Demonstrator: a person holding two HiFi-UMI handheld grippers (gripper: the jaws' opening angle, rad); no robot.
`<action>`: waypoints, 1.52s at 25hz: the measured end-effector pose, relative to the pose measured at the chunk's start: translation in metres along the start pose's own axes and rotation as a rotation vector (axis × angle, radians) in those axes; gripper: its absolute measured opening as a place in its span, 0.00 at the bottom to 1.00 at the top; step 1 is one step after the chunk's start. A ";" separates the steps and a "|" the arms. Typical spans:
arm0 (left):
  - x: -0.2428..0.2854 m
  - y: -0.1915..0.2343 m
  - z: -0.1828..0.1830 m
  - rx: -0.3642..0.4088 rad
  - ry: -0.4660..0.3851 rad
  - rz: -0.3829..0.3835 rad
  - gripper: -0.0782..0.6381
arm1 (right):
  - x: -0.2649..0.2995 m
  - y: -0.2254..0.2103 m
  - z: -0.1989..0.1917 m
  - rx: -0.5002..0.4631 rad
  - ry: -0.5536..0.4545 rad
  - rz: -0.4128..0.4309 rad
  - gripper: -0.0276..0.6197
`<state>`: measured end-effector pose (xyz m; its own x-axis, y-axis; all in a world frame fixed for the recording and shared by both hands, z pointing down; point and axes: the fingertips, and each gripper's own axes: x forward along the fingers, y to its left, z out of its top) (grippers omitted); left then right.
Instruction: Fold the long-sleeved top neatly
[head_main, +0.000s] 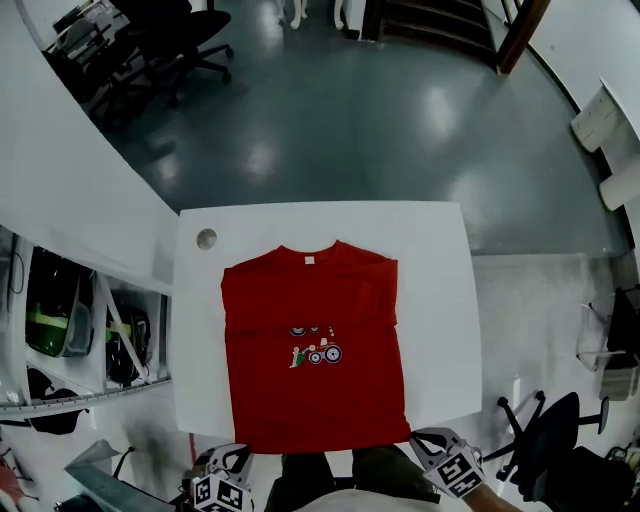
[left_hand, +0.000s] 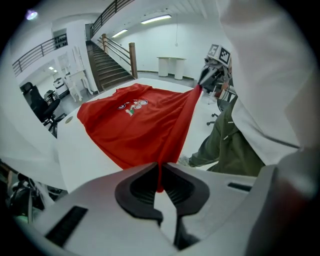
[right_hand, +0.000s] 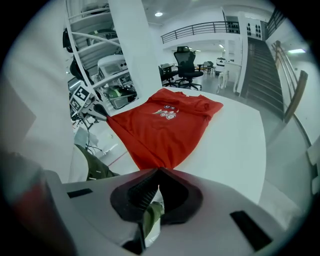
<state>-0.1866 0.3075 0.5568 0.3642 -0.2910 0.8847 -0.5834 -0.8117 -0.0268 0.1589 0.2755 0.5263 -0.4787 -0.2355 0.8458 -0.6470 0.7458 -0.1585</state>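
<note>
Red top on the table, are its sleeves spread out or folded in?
Folded in: the red top shows a plain rectangle, no sleeve sticking out on the table.

Head view looks steeply down; both gripper views share the top (head_main: 268, 400).

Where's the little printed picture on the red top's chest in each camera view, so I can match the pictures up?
Head view: printed picture near centre, midway down the red top.
Left gripper view: upper left of centre, on the top's far part.
Right gripper view: just above centre.
Shared landmark: the white table under the top.
</note>
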 end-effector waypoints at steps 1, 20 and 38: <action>-0.002 0.000 -0.002 0.006 0.000 -0.004 0.15 | -0.003 0.000 0.002 0.000 -0.005 -0.004 0.07; -0.034 0.156 0.130 0.038 -0.224 0.166 0.14 | -0.022 -0.098 0.159 -0.044 -0.253 -0.144 0.07; -0.001 0.257 0.199 0.032 -0.248 0.185 0.14 | -0.001 -0.194 0.248 0.003 -0.329 -0.170 0.07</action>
<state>-0.1925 -0.0021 0.4565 0.4224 -0.5464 0.7232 -0.6342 -0.7482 -0.1949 0.1377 -0.0229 0.4299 -0.5290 -0.5440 0.6513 -0.7352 0.6771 -0.0315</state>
